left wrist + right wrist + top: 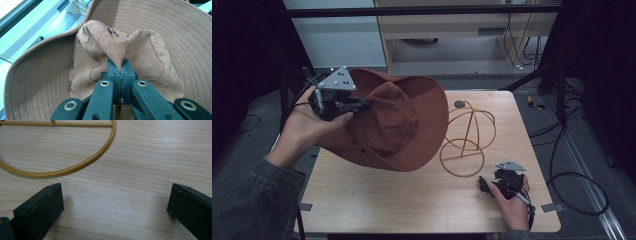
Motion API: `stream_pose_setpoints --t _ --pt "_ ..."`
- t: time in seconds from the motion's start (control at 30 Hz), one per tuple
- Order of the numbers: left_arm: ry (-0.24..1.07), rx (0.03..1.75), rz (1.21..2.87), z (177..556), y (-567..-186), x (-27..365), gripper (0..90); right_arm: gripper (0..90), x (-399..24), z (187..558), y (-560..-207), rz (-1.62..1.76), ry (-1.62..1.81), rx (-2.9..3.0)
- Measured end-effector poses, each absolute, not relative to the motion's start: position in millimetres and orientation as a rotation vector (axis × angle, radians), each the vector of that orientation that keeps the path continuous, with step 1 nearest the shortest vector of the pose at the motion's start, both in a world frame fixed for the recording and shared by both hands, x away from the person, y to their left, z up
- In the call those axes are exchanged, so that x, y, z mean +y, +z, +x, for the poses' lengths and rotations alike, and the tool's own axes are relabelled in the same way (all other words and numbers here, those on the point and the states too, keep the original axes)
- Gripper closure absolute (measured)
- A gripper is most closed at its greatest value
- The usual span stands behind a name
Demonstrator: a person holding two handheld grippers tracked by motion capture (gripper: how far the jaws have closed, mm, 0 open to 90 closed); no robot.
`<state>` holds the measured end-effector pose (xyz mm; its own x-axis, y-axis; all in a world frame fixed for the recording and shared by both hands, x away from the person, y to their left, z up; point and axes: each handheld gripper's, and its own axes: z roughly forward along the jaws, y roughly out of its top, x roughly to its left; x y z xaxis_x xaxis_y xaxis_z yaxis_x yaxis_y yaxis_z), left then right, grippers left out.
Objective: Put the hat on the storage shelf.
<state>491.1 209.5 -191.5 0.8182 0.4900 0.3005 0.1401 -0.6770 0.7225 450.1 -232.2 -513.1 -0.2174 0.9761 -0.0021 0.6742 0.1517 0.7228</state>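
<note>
A brown wide-brimmed hat hangs in the air over the left half of the table, tilted with its crown toward me. My left gripper is shut on a pinched fold of the crown; in the left gripper view the fabric bunches up between the two closed jaws of that gripper. A gold wire hat stand stands upright on the table to the right of the hat. My right gripper rests low at the table's front right, open, its jaws wide apart over bare wood just short of the stand's base ring.
The wooden table has bare room in front of the hat and stand. Cables lie on the floor to the right. A dark frame bar crosses the back, with pale furniture behind it.
</note>
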Motion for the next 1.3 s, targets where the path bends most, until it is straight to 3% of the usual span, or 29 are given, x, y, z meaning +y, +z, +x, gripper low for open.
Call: stream_pose_setpoints --t 1.3 --pt "0.620 0.357 2.333 510.8 -170.7 135.7 89.0 0.4 -232.8 449.8 -513.2 1.563 0.839 1.964"
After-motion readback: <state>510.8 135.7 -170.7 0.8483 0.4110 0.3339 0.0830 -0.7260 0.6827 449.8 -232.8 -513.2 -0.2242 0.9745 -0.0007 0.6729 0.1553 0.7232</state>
